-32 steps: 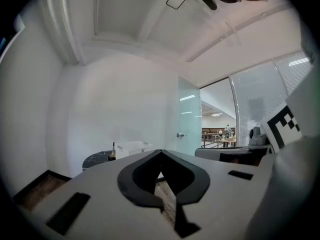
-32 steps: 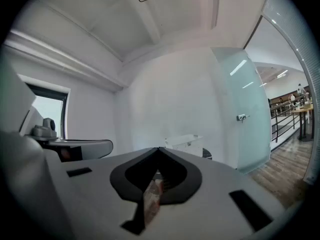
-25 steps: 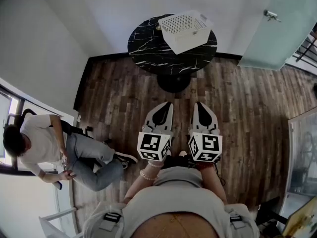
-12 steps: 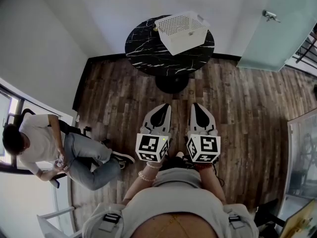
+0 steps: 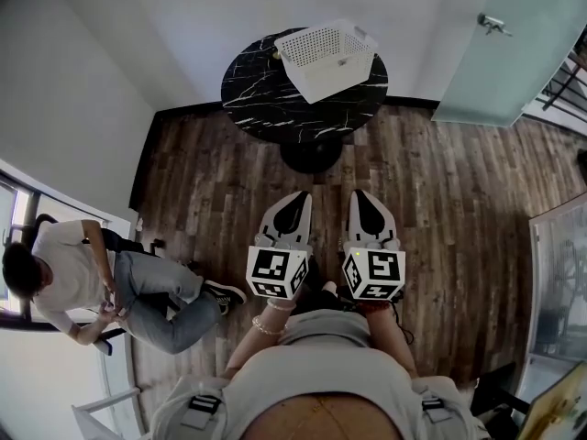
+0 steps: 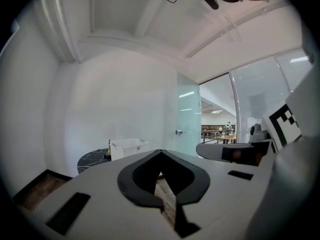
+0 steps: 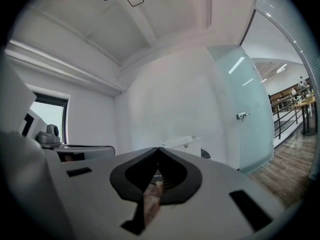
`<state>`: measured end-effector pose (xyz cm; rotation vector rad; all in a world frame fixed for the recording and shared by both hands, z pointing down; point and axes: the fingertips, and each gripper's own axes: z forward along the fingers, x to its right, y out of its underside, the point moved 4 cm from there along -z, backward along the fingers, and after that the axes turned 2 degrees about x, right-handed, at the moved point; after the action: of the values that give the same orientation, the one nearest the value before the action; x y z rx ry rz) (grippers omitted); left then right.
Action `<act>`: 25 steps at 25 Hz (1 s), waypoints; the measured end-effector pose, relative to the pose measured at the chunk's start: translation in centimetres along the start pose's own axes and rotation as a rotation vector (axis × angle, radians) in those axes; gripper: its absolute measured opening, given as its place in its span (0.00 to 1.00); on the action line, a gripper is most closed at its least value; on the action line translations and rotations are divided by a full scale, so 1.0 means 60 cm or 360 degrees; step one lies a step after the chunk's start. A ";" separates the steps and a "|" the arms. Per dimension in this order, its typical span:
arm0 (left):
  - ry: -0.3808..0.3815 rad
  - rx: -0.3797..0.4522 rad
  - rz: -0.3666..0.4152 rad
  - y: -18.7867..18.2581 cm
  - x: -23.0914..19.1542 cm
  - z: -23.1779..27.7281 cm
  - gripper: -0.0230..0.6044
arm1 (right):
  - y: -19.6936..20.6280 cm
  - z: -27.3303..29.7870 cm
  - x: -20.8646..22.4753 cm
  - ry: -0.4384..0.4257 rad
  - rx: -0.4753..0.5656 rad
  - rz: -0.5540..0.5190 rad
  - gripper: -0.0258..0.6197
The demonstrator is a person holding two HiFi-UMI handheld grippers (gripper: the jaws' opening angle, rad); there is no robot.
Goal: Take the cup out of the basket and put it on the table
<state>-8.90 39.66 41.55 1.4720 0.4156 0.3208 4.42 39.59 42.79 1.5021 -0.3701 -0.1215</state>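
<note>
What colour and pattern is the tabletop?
Black with white marble veining; the table shows best in the head view.

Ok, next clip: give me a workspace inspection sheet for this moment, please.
Surface: round black marble table, ahead of both tools, not yet reached.
Job's things: white basket on the table's far right part; cup not visible.
Clutter: one small object beside the basket, too small to identify.
Tools: left tool shut, empty; right tool shut, empty; side by side.
Cables: nothing seen.
Surroundings: wood floor, seated person at left, frosted glass door at right.
</note>
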 end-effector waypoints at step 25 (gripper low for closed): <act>0.0263 -0.0001 0.0022 -0.030 -0.206 0.242 0.05 | -0.017 0.269 0.025 0.0270 0.0069 -0.0041 0.06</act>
<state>-13.31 21.03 41.39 1.4534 0.5381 0.4554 0.91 23.72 42.46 1.5482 -0.2185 -0.0062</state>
